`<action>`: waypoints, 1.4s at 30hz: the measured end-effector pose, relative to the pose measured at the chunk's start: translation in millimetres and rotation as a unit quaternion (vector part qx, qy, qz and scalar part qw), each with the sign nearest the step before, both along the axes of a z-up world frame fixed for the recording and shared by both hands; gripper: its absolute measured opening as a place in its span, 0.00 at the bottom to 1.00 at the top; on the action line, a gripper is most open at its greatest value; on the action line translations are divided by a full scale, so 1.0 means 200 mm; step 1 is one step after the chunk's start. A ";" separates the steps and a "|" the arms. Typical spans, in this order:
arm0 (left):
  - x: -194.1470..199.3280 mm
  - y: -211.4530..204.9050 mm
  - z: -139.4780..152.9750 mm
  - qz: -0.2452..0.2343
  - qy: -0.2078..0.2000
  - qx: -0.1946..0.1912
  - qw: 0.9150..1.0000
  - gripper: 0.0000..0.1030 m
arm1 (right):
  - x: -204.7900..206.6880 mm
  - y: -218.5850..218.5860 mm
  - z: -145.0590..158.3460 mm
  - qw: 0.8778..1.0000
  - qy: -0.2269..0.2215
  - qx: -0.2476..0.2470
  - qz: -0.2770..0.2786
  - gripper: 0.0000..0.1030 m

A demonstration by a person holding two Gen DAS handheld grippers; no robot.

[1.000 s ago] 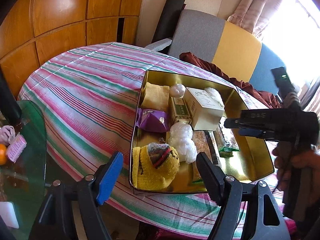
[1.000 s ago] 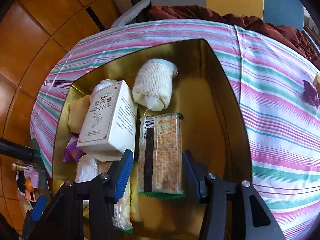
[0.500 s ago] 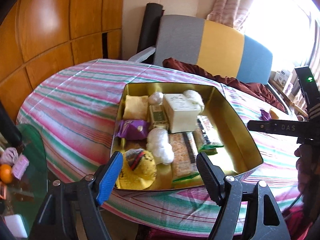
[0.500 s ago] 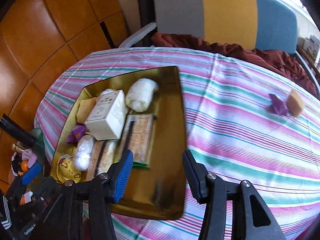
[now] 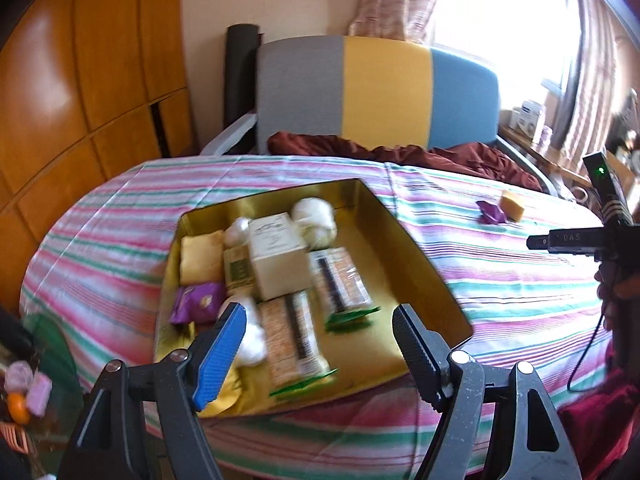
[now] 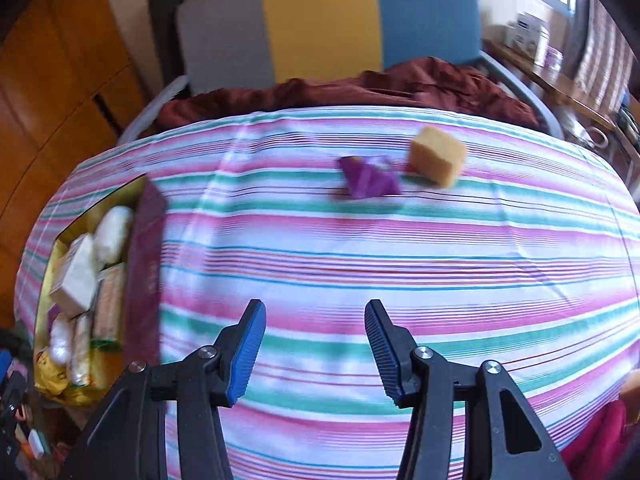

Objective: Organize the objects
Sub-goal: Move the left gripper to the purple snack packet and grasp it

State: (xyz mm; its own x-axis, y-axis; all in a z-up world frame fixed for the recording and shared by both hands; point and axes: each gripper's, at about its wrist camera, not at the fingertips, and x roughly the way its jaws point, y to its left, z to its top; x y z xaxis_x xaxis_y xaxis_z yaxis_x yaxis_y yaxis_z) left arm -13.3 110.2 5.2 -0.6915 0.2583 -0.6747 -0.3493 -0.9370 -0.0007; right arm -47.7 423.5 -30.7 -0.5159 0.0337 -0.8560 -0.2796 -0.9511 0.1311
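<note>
Left wrist view: left hand-held gripper (image 5: 318, 338) stands wide and empty above the gold tin (image 5: 416, 256) near the desk's (image 5: 120, 248) left edge. Right wrist view: right hand-held gripper (image 6: 316, 346) narrower, empty; purple packet (image 6: 370, 178) and sponge (image 6: 438, 156) lie beside each other near the far edge.

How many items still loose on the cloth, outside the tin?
2: purple packet and tan sponge block, side by side on the striped cloth, far from the gold tin.
</note>
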 end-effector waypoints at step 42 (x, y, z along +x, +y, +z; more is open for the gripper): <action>-0.66 1.71 -0.27 -0.295 -0.056 -0.118 0.947 0.76 | 0.10 0.85 -0.20 0.963 -0.008 -0.177 -0.205 0.51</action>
State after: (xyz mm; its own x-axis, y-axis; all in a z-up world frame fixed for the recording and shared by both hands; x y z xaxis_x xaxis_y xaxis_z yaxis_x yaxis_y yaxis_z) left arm -144.8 452.8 -48.5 -0.3951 0.4098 -0.8222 -0.8215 -0.5583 0.1164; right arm -26.9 594.4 -70.3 -0.5080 -0.0623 -0.8591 -0.6273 -0.6567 0.4186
